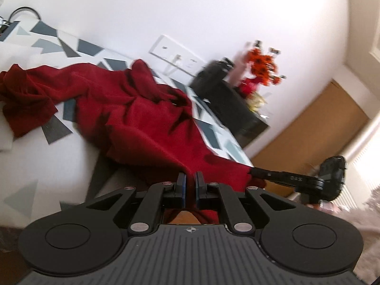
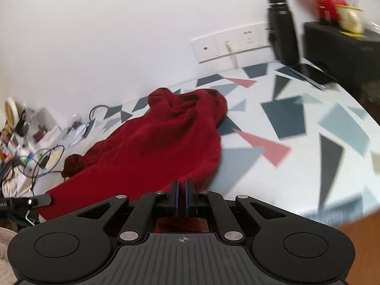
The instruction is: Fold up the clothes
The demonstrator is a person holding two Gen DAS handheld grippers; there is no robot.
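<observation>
1. The left gripper [image 1: 190, 178] is clamped tight on the near edge of the red garment [image 1: 147, 118], cloth pinched between its blue pads.
2. The right gripper [image 2: 182, 187] is clenched on the same garment's hem too, red fabric showing under its fingers.
3. Ahead of both claws, the garment trails away, rumpled, across the patterned bedsheet [image 2: 296, 123].
4. Beyond it, at the white wall, sits a socket panel [image 2: 232, 42]; to its right a black flask [image 2: 282, 30].
</observation>
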